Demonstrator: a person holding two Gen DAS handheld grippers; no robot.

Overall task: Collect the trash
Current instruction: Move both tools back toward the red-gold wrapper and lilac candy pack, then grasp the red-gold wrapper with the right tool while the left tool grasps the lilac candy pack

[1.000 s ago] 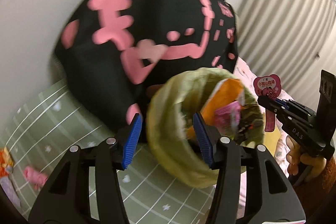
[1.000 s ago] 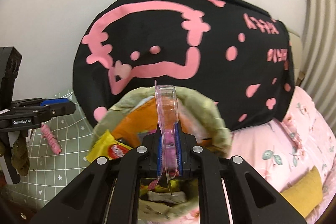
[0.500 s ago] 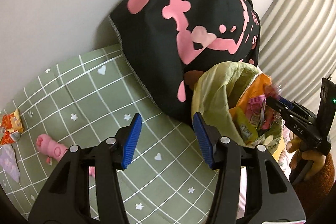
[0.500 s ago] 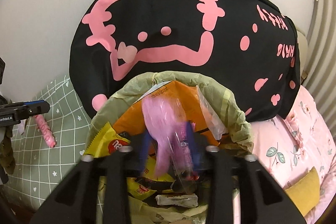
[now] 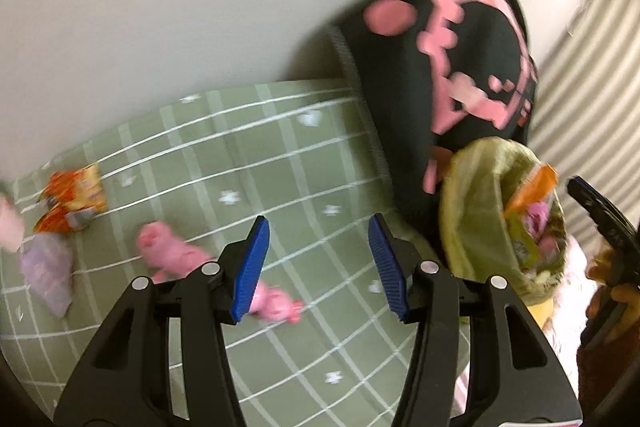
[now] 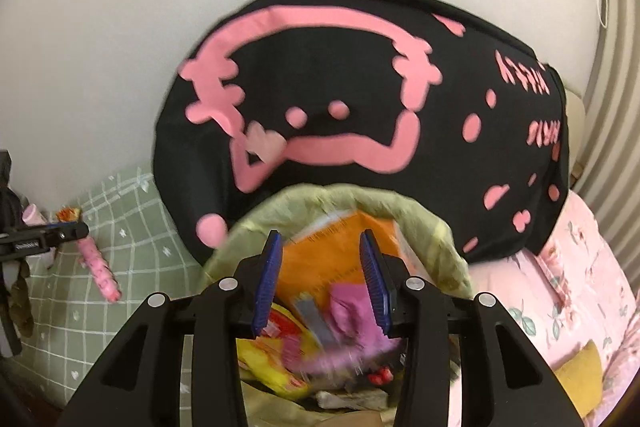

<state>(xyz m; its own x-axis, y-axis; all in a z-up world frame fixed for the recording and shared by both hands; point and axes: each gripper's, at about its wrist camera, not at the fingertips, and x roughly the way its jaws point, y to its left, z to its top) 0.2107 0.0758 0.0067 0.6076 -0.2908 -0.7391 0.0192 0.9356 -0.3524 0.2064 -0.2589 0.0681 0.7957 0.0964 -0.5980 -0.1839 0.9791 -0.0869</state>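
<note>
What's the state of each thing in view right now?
Left gripper: jaws open, empty.
Right gripper: jaws open, empty, over the bag.
Green plastic trash bag: mouth open, holding wrappers.
Pink wrapper: lying on green checked bedsheet.
Orange snack wrapper: lying on the bedsheet.

Left gripper (image 5: 318, 263): wide open, nothing in it, tipped down.
Right gripper (image 6: 320, 281): open, empty, tipped down.

Bedroom: green checked bedsheet (image 5: 280, 163), black-pink pillow (image 6: 360, 115), curtain (image 5: 592, 75).
</note>
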